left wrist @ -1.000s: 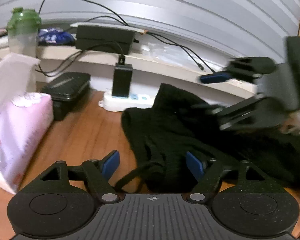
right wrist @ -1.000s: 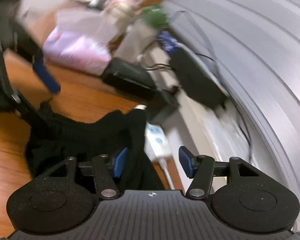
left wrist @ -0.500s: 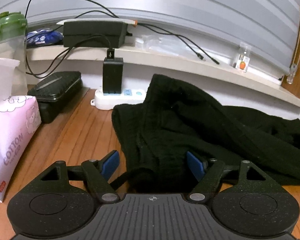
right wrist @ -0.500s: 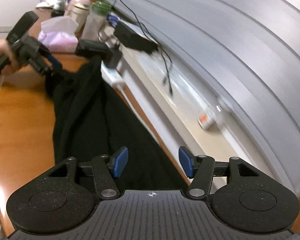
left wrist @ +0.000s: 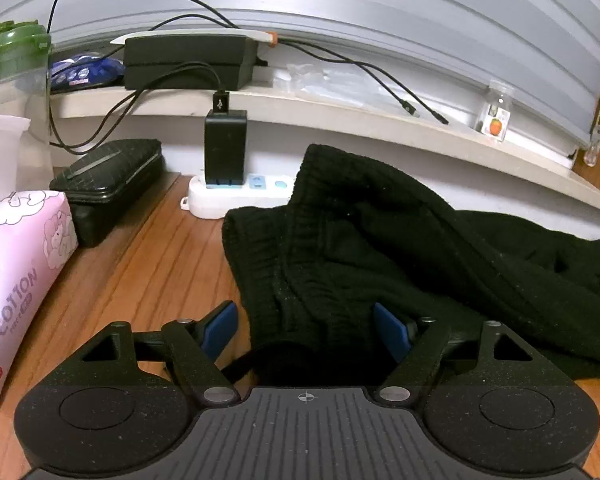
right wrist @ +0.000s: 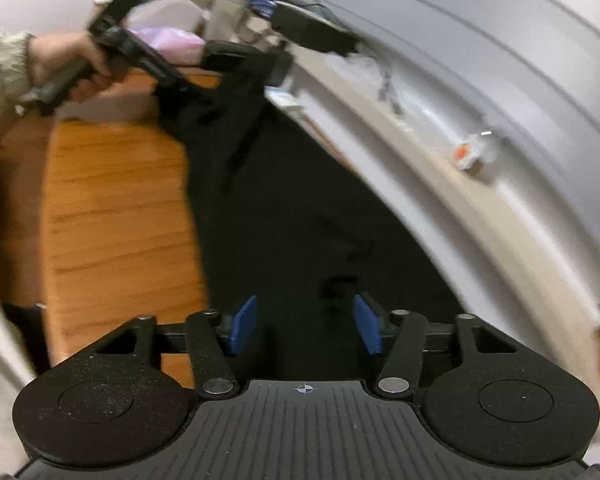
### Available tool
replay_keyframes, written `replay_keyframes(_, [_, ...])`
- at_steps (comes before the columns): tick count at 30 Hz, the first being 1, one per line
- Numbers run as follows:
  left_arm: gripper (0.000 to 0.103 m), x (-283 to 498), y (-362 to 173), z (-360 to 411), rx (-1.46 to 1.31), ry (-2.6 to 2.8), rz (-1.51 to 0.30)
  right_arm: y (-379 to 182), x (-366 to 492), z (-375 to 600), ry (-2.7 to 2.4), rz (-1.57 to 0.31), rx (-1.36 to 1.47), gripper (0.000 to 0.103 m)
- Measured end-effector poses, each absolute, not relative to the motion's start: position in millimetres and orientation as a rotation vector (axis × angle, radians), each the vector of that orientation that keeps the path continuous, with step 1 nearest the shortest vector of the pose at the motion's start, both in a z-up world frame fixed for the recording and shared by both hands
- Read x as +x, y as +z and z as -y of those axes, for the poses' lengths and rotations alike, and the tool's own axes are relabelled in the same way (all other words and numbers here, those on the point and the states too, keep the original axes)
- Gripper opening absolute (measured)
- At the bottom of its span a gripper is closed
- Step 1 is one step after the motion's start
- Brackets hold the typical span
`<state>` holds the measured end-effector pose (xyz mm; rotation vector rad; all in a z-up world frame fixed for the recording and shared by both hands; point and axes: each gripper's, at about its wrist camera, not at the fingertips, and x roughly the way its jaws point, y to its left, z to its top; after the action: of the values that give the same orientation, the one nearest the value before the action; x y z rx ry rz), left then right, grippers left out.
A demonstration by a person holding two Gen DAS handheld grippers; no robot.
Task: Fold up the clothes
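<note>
The black garment [left wrist: 380,248] lies crumpled and unfolded on the surface [left wrist: 148,272], the left gripper [left wrist: 306,330] spread around its hem, the right gripper's [right wrist: 306,330] jaws closing over cloth.

Between the jaws lies a black garment [left wrist: 380,248] of matt, ribbed knit cloth. Left of them, the table [left wrist: 148,272] shows smooth, grained wood. Ahead sits a glossy white plastic power strip [left wrist: 236,196].

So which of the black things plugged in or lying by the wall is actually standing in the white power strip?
The black charger block, upright in the white power strip; the black case lies on the table, the black box on the ledge.
</note>
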<state>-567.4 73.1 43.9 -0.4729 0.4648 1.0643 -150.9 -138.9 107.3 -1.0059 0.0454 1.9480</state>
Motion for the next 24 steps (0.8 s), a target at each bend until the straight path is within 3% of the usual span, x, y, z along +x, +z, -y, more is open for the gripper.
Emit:
replay_keyframes(1, [0.078,-567.3,43.8,-73.0,-0.472,1.066,-0.463,101.6,-154.7,139.0,1.982,-0.069,-1.002,0.039])
replay_keyframes(9, [0.078,-558.9,45.9,-72.3,-0.43,1.081,-0.472,70.9,-178.7,128.5,2.025,-0.093,-1.006,0.035])
replay_keyframes(13, [0.078,-559.3,42.6,-75.1,-0.431,1.075,-0.482,71.9,-167.9,125.5,1.993,-0.095,-0.997,0.01])
replay_keyframes(15, [0.077,-561.0,40.7,-75.5,-0.437,1.073,-0.483,73.5,-161.9,124.8,1.977,-0.093,-0.991,0.004])
replay_keyframes(19, [0.071,-562.7,38.0,-72.9,-0.439,1.067,-0.484,86.7,-153.3,123.3,1.911,0.012,-0.959,0.004])
replay_keyframes(24, [0.071,-562.3,41.9,-64.2,-0.419,1.081,-0.481,113.0,-144.4,84.9,1.74,0.267,-0.978,0.004])
